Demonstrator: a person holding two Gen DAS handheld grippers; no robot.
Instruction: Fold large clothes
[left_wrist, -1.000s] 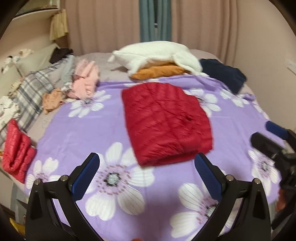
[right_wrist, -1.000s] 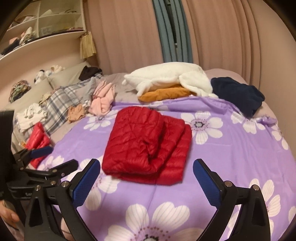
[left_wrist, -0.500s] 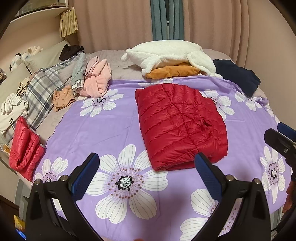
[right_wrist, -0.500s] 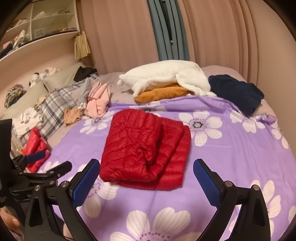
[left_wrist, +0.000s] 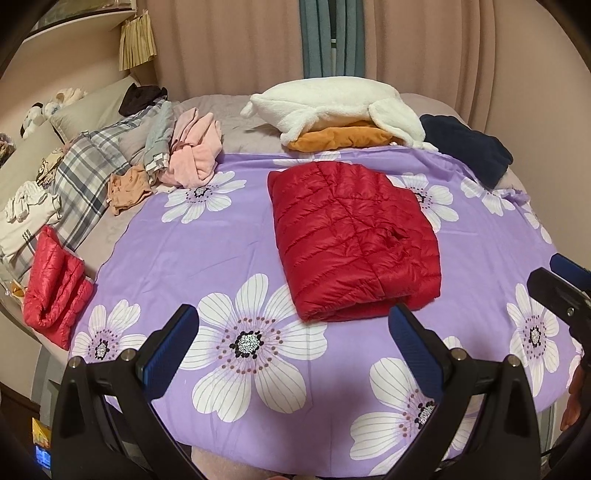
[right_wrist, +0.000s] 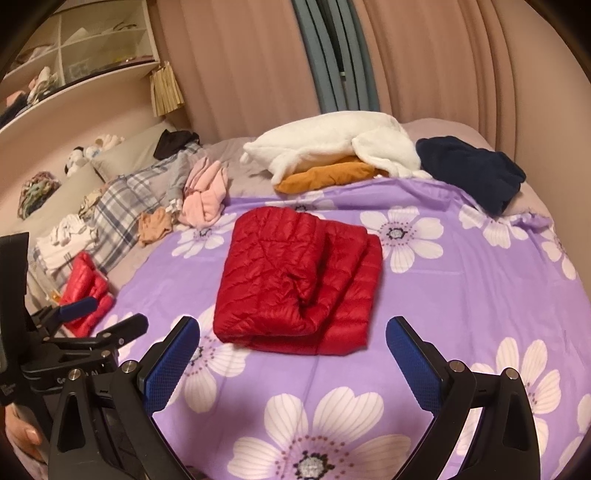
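A red quilted down jacket (left_wrist: 351, 236) (right_wrist: 299, 280) lies folded into a thick rectangle on the purple flowered sheet (left_wrist: 221, 243) (right_wrist: 461, 295). My left gripper (left_wrist: 291, 347) hangs open above the sheet's near edge, short of the jacket, holding nothing. My right gripper (right_wrist: 291, 354) is also open and empty, just in front of the jacket's near fold. Each gripper shows at the side of the other's view: the right gripper (left_wrist: 561, 280) at the right edge, the left gripper (right_wrist: 96, 321) at the left edge.
A second folded red jacket (left_wrist: 55, 288) lies at the bed's left edge. Pink (left_wrist: 195, 151), plaid (left_wrist: 85, 177) and white clothes are heaped on the left. A white fleece on an orange garment (left_wrist: 340, 107) and a navy garment (left_wrist: 465, 147) lie at the back. Curtains hang behind.
Both grippers have pulled back and risen from the jacket, so more of the bed shows. The jacket lies still.
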